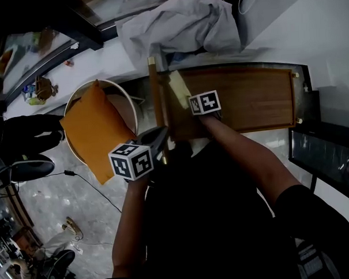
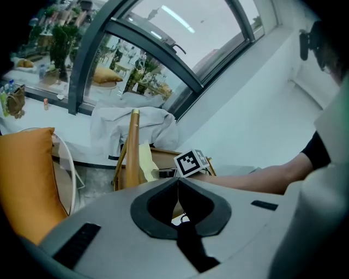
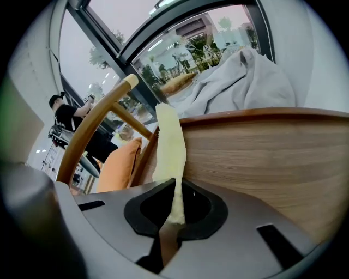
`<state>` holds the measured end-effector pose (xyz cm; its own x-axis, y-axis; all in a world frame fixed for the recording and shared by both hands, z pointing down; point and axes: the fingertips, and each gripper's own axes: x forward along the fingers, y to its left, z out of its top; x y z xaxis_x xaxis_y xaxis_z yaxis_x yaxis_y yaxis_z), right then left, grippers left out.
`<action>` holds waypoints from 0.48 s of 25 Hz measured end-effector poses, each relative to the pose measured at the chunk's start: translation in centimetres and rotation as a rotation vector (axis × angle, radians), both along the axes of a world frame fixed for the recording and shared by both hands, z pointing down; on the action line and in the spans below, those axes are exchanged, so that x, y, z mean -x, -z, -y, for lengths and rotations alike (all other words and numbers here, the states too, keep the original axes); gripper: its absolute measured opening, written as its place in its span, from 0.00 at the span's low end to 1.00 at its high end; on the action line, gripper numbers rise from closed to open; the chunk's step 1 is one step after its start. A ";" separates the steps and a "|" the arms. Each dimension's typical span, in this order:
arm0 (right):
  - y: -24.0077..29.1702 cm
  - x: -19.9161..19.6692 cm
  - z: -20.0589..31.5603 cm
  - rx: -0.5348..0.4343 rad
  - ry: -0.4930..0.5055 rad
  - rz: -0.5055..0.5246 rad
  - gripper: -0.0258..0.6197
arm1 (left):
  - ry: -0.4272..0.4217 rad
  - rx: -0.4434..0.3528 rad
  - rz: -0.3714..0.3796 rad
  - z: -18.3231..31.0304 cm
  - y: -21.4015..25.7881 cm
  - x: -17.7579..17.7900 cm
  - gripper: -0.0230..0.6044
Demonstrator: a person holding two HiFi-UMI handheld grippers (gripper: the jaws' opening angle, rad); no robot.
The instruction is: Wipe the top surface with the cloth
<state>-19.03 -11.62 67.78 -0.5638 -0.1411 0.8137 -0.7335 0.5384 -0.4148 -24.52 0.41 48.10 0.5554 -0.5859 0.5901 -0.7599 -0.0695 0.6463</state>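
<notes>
A brown wooden top (image 1: 248, 98) lies ahead of me, and a pale yellow cloth (image 1: 178, 87) rests at its left end. My right gripper (image 1: 191, 98) is over that left end, shut on the cloth. In the right gripper view the cloth (image 3: 170, 147) rises in a strip from between the closed jaws of the right gripper (image 3: 174, 185), with the wood grain (image 3: 262, 158) to its right. My left gripper (image 1: 161, 132) hangs off the top's left edge, shut and holding nothing. The left gripper view shows its jaws meeting, the left gripper (image 2: 177, 182) aimed toward the cloth (image 2: 146, 163).
A wooden chair rail (image 1: 157, 108) runs along the top's left edge. Left of it, an orange cushion (image 1: 96, 131) lies on a round seat. A crumpled grey garment (image 1: 181, 26) sits beyond the top's far edge. Glass walls and a dark unit (image 1: 325, 158) close in the right.
</notes>
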 end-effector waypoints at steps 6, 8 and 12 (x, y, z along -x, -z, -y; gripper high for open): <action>0.0 -4.4 1.0 0.019 -0.028 -0.008 0.09 | -0.028 -0.003 0.007 1.5 0.4 -3.9 0.05; 0.0 -5.9 1.4 0.028 -0.040 -0.014 0.09 | -0.034 0.001 0.023 2.0 0.4 -4.9 0.05; 0.1 -9.0 2.6 0.036 -0.066 -0.012 0.09 | -0.049 0.006 0.035 3.3 0.5 -7.3 0.05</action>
